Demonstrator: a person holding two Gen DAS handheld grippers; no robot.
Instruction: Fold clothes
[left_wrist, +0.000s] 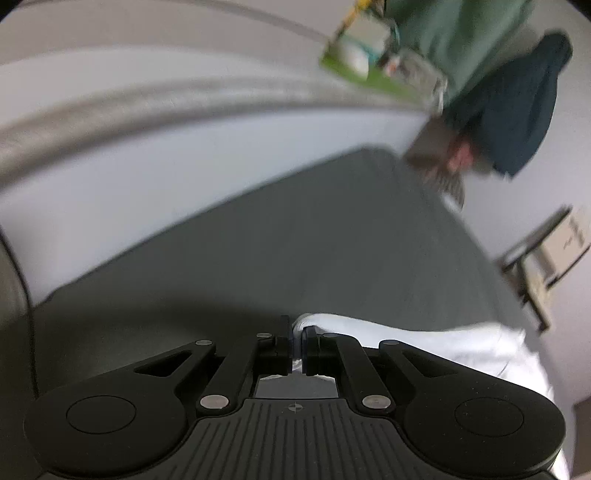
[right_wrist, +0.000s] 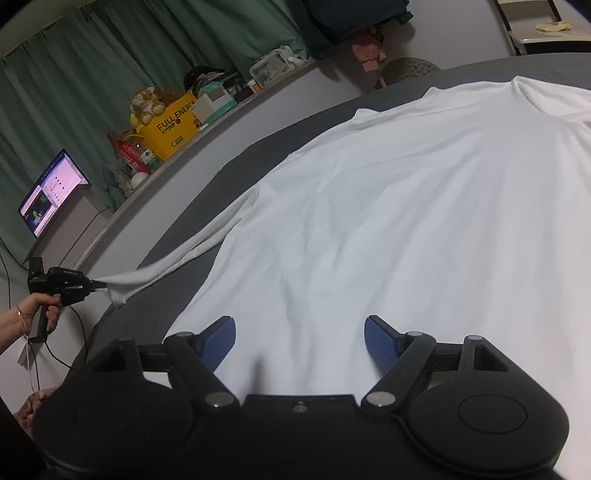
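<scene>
White shirt (right_wrist: 406, 206) lies spread flat across the grey bed (right_wrist: 258, 162). Left gripper (right_wrist: 96, 284), beyond the bed's left edge, is clamped on the sleeve end (left_wrist: 301, 325), drawn taut. Right gripper (right_wrist: 300, 338) hovers over the shirt's near portion, jaws apart, holding nothing.

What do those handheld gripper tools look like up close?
Each gripper, left and right, is matte black plastic with two linkage arms on silver pivot pins, round side caps and a ribbed base. The finger pads are textured blue. Seen from afar, the left has a pistol handle and a trailing cable.
</scene>
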